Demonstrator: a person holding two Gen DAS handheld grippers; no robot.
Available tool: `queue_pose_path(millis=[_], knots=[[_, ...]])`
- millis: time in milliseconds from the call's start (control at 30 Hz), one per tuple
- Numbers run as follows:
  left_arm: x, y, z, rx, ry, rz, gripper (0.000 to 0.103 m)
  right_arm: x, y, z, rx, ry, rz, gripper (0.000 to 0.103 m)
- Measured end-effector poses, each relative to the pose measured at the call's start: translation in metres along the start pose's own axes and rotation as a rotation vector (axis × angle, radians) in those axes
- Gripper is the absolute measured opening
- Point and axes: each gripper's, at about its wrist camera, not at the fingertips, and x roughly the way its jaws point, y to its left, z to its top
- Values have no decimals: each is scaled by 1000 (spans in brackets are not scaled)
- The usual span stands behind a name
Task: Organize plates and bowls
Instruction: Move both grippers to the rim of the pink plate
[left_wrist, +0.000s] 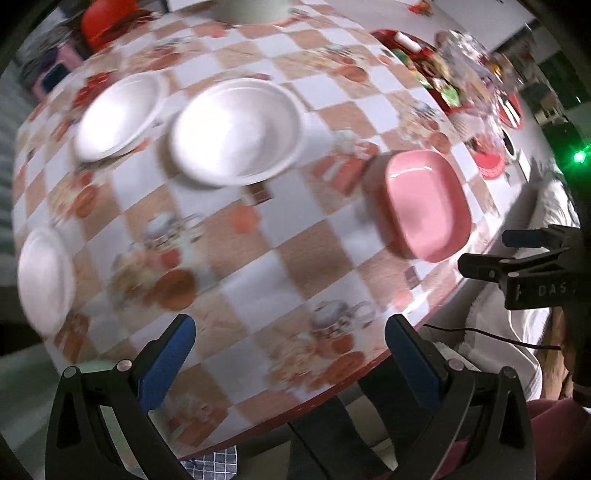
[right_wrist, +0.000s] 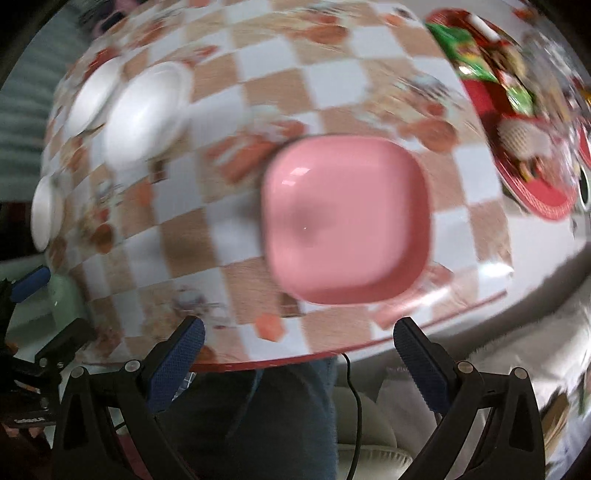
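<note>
Both grippers hover at the table's near edge, jaws apart and empty: the left gripper (left_wrist: 290, 354) over the checkered tablecloth (left_wrist: 258, 280), the right gripper (right_wrist: 297, 352) facing the pink square bowl (right_wrist: 347, 221). Farther left sit two white bowls (left_wrist: 236, 129) (left_wrist: 118, 114); a third white dish (left_wrist: 44, 277) is cut off. Motion blur smears the red tray (right_wrist: 517, 122) beyond.

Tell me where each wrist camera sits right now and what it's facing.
Left wrist: above the near table edge, looking across the checkered table at three white dishes; its open left gripper and the right gripper show.
Right wrist: at the near edge, facing the pink dish; its open fingers show.
Shared: pink dish, largest white dish.
</note>
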Motion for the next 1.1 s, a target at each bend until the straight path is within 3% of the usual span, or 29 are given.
queue_pose_path(millis=[267,467,1100], knots=[[31,-41,38,20,68,-32,102,13,-55,-1,106,35,-22,103],[57,-61,56,29,103,-2,102,26,-84,9,141,50,-42,103],[126,-89,81,-74,122,126,102,72,-91,60,44,69,-73,103]])
